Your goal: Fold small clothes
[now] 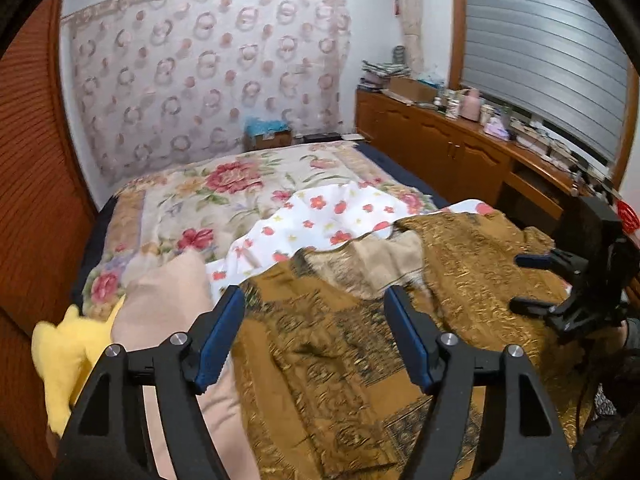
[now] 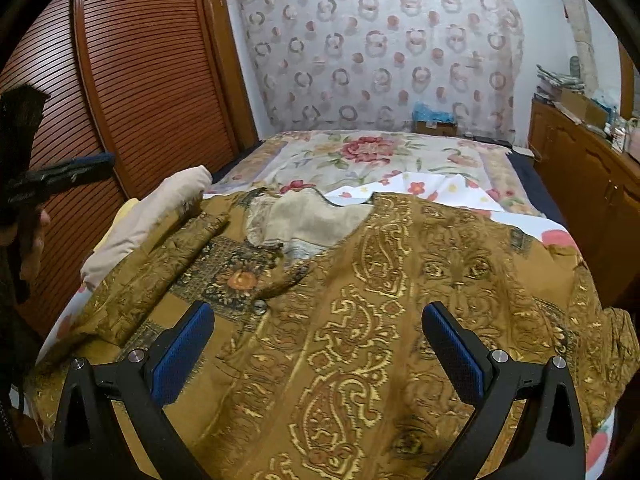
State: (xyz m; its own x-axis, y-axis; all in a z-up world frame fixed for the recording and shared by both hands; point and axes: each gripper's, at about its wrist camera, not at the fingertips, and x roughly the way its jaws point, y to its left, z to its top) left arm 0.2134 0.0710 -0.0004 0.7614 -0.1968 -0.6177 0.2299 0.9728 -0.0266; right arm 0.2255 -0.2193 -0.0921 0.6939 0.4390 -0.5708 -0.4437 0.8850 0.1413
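Note:
A brown and gold paisley garment (image 2: 360,300) lies spread on the bed, its beige lining (image 2: 312,220) showing at the collar and a button (image 2: 260,306) near the front edge. In the left wrist view the same garment (image 1: 320,360) lies rumpled. My left gripper (image 1: 315,291) hovers over its left part, open, with nothing between the blue pads. My right gripper (image 2: 317,308) is open above the garment's middle, also empty. The right gripper (image 1: 518,282) shows again at the right edge of the left wrist view.
Under the garment lies a white cloth with red flowers (image 1: 320,216) on a floral bedspread (image 2: 360,152). A pink pillow (image 1: 168,304) and a yellow soft thing (image 1: 64,356) sit at the left. A louvred wardrobe (image 2: 140,80) stands left, a cluttered wooden sideboard (image 1: 460,144) right.

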